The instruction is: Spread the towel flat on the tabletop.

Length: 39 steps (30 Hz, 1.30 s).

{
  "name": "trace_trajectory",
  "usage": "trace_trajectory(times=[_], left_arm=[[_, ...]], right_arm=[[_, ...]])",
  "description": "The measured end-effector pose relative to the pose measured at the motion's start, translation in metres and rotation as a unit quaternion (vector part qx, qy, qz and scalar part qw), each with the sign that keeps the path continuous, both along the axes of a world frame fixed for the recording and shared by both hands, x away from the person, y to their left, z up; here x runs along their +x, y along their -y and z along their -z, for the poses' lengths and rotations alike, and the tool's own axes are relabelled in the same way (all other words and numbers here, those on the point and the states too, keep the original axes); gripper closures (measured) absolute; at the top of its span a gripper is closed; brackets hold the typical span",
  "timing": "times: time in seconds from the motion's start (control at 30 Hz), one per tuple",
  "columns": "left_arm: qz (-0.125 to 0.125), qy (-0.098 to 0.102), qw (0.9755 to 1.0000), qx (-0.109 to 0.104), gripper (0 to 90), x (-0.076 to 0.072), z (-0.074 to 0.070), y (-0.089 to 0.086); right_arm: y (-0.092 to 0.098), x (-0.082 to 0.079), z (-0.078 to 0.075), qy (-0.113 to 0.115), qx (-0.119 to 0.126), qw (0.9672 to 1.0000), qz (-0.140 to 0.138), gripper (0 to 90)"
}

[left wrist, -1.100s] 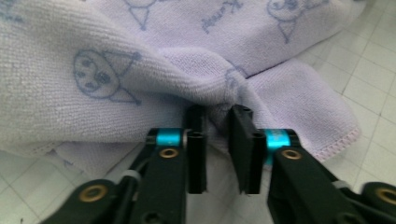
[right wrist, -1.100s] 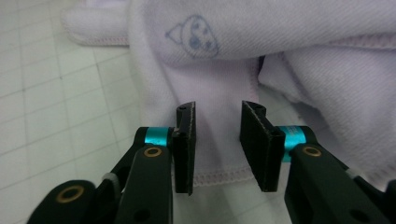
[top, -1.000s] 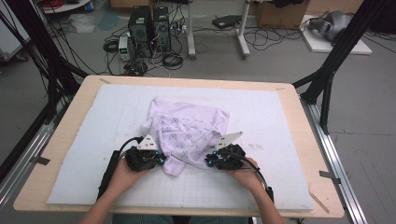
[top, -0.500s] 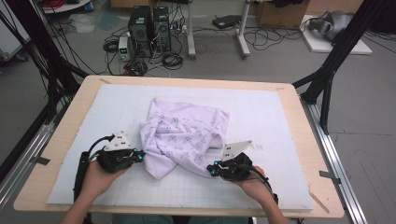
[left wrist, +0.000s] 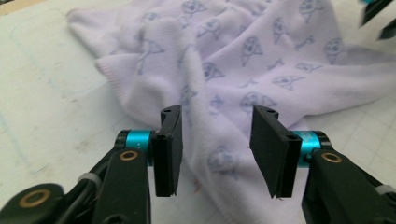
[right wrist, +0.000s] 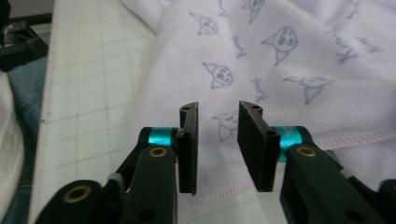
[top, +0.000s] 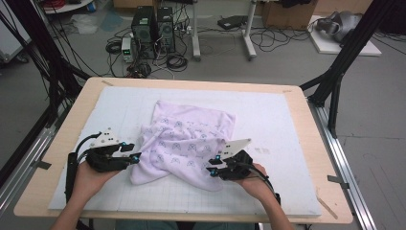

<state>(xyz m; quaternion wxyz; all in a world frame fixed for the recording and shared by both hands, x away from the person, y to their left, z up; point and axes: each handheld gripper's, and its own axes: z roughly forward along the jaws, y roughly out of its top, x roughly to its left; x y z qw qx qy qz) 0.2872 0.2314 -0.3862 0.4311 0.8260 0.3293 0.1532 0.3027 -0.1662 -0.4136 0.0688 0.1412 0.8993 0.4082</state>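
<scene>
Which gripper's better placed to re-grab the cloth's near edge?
Right, probably. The right gripper hangs open over the cloth with the stitched hem beside its jaws; the left gripper sits open beside it.

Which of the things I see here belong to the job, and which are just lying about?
In the job: cloth; left tool and right tool, jaws just opening, nothing gripped; mat.
Lying about: computers, cables, box on the floor.

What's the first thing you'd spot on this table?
A crumpled lilac cloth with little cartoon faces printed on it lies heaped in the middle of the white mat. At each near side of it a hand holds a black claw: the left claw and the right claw, both with jaws apart, just opened, gripping nothing.
</scene>
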Motion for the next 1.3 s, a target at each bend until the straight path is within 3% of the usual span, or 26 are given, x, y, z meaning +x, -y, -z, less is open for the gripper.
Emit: trace_trajectory(times=[0.13, 0.23, 0.27, 0.33, 0.4, 0.43, 0.47, 0.53, 0.57, 0.67, 0.77, 0.83, 1.0, 1.1, 1.17, 1.3], left_arm=[[0.027, -0.019, 0.9992, 0.021, 52.8, 0.001, 0.013, 0.015], [0.044, -0.046, 0.9974, 0.035, 52.9, 0.004, 0.029, 0.023], [0.051, -0.056, 0.9961, 0.046, 52.8, 0.006, 0.035, 0.026], [0.062, -0.075, 0.9913, 0.089, 51.5, 0.009, 0.046, 0.033], [0.07, -0.064, 0.9912, 0.092, 52.5, 0.009, 0.047, 0.035], [0.072, -0.064, 0.9914, 0.089, 56.6, 0.009, 0.047, 0.034], [0.074, -0.061, 0.9914, 0.089, 64.9, 0.01, 0.047, 0.033], [0.078, -0.066, 0.9912, 0.085, 80.8, 0.01, 0.046, 0.031], [0.079, -0.066, 0.9911, 0.084, 84.6, 0.01, 0.045, 0.031], [0.079, -0.056, 0.9926, 0.073, 86.1, 0.005, 0.04, 0.027], [0.079, -0.037, 0.9944, 0.06, 86.4, -0.005, 0.028, 0.021], [0.077, -0.027, 0.995, 0.058, 86.5, -0.013, 0.019, 0.019], [0.078, -0.004, 0.9957, 0.052, 86.6, -0.025, -0.003, 0.014], [0.063, 0.0, 0.9963, 0.059, 86.7, -0.013, -0.003, 0.013], [0.046, -0.008, 0.9969, 0.063, 86.7, 0.001, 0.004, 0.014], [0.02, -0.024, 0.9964, 0.079, 86.7, 0.028, 0.024, 0.016]], right_arm=[[-0.012, 0.005, 0.01, -0.009, -0.024, 0.9996, -0.007, 62.7], [-0.016, 0.009, 0.018, -0.018, -0.044, 0.9988, -0.008, 62.8], [-0.018, 0.01, 0.022, -0.023, -0.056, 0.9981, -0.006, 62.6], [-0.016, 0.013, 0.025, -0.038, -0.045, 0.9983, 0.001, 65.4], [-0.016, 0.013, 0.025, -0.035, -0.046, 0.9983, 0.001, 70.7], [-0.016, 0.012, 0.025, -0.036, -0.047, 0.9983, -0.002, 78.1], [-0.017, 0.011, 0.024, -0.032, -0.05, 0.9982, -0.007, 85.1], [-0.017, 0.012, 0.024, -0.038, -0.047, 0.9981, -0.011, 86.7], [-0.016, 0.013, 0.024, -0.039, -0.045, 0.9981, -0.01, 86.9], [-0.015, 0.01, 0.022, -0.037, -0.053, 0.9978, -0.014, 87.4], [-0.01, 0.0, 0.011, -0.029, -0.044, 0.9983, -0.025, 87.6], [-0.002, -0.008, 0.001, -0.022, -0.025, 0.9991, -0.028, 87.6], [0.021, -0.027, -0.019, 0.004, -0.009, 0.9999, -0.005, 87.7], [0.032, -0.023, -0.023, 0.007, -0.001, 0.9998, 0.017, 87.7], [0.035, -0.015, -0.022, 0.012, -0.003, 0.9994, 0.031, 87.7], [0.037, 0.007, -0.009, -0.008, -0.009, 0.9981, 0.06, 87.7]])
